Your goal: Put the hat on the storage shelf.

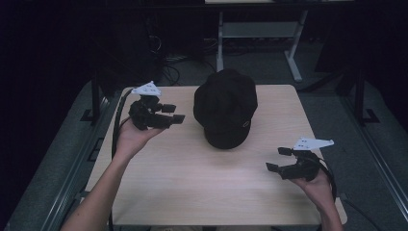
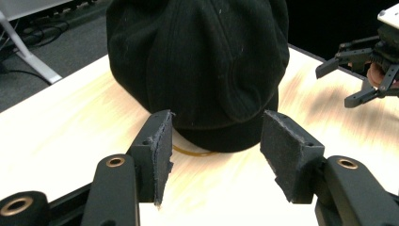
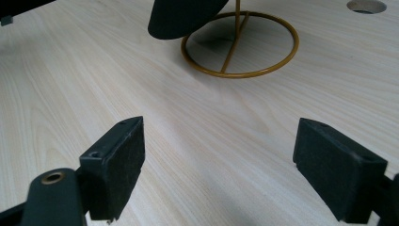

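Note:
A black cap (image 1: 225,108) sits on a gold wire stand in the middle of the light wooden table (image 1: 192,187). My left gripper (image 1: 179,112) is held just left of the cap, pointing at it, with its jaws open and nothing between them. In the left gripper view the cap (image 2: 197,61) looms right behind the open left gripper (image 2: 214,146), and a bit of the stand's ring (image 2: 193,151) shows under the brim. My right gripper (image 1: 273,159) hovers open near the front right, apart from the cap. The right gripper view looks past the open right gripper (image 3: 219,160) to the ring base (image 3: 235,75) and the cap's brim (image 3: 181,16).
The right gripper (image 2: 334,87) also shows far off in the left gripper view. A round hole (image 3: 367,5) is cut in the tabletop behind the stand. White desk legs (image 1: 293,62) and cables stand on the dark floor beyond the table's far edge.

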